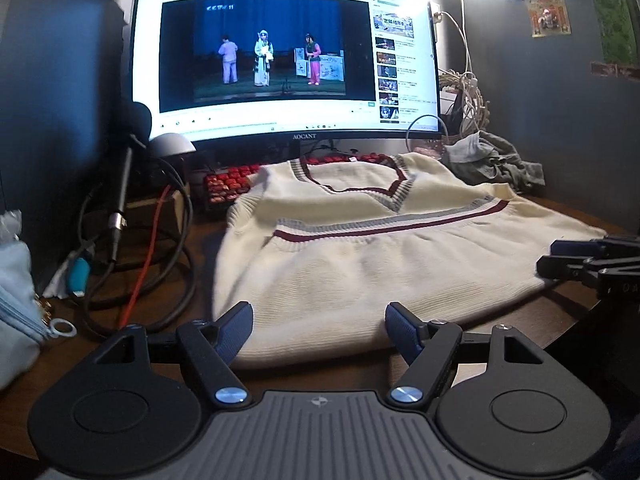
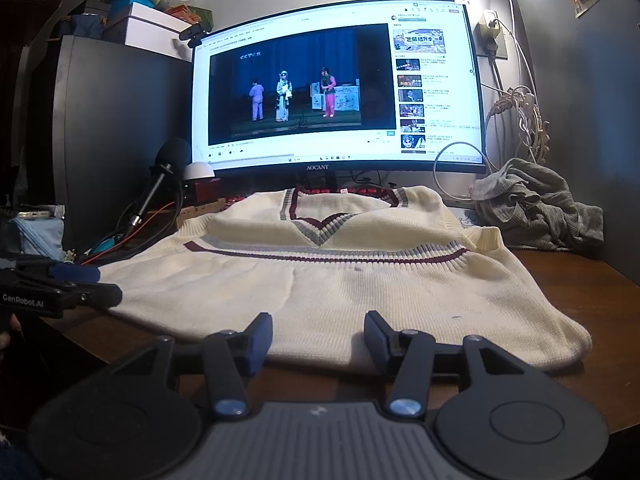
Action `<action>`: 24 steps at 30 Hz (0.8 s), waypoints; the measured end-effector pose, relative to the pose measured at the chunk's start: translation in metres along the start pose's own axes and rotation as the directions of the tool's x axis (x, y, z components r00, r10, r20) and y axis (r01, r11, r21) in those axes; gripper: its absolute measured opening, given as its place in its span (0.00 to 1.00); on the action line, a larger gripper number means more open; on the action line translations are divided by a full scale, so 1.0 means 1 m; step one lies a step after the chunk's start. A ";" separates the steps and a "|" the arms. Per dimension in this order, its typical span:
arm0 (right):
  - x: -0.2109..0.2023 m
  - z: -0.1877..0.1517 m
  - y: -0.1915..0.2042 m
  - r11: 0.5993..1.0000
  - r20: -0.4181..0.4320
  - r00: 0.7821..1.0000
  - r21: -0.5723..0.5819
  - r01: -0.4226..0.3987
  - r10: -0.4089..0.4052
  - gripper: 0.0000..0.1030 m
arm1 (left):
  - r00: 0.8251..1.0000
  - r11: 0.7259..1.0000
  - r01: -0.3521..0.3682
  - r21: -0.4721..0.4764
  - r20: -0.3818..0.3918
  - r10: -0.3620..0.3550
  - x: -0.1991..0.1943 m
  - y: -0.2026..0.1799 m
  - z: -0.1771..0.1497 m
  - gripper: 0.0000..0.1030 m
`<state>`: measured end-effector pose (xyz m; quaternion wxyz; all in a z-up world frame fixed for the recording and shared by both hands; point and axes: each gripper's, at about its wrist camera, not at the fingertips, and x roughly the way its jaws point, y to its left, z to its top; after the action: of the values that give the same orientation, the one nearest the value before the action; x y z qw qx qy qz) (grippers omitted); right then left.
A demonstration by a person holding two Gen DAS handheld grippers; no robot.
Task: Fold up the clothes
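While the monitor [image 1: 288, 56] glows with a stage show at the back of the desk [image 2: 580, 280], the cream knitted vest [image 1: 380, 264] lies spread in front of it, neck toward the screen, its far edge lapping over the red keyboard [image 1: 228, 184]. Part of it is already folded over, so a band of grey and maroon stripes runs across the middle, just below the striped V-neck. The near hem sits close to the front edge of the desk.

Here's the left gripper [image 1: 319, 334], low at that near hem, jaws spread wide and nothing between them; the blue pads [image 1: 234, 336] stand either side of the hem without pressing on it. In the right wrist view it shows from the side at the left border, over the vest's left edge.

The right gripper [image 2: 318, 340] stands at the hem too, further toward the vest's right side, jaws parted about halfway, released, the pads clear of the knit. From the left wrist view it pokes in from the right border, beside the vest's right edge.

A crumpled grey garment [image 2: 536, 208] is heaped at the back right, just beside the vest's shoulder. A microphone [image 2: 172, 156] and loose cables [image 1: 132, 264] clutter the left side, near a pale blue pouch [image 1: 18, 312].
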<state>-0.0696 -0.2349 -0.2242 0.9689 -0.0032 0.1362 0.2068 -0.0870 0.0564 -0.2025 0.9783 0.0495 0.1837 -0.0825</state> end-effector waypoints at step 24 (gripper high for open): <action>0.001 0.001 0.001 1.000 -0.006 1.000 -0.005 -0.002 0.002 0.49 | 0.961 0.922 -0.275 0.271 0.038 0.275 -0.012 0.016 0.005 0.71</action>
<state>-0.0693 -0.2334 -0.2234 0.9682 -0.0063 0.1387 0.2080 -0.0934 0.0735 -0.1928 0.9638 0.2095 0.1622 0.0310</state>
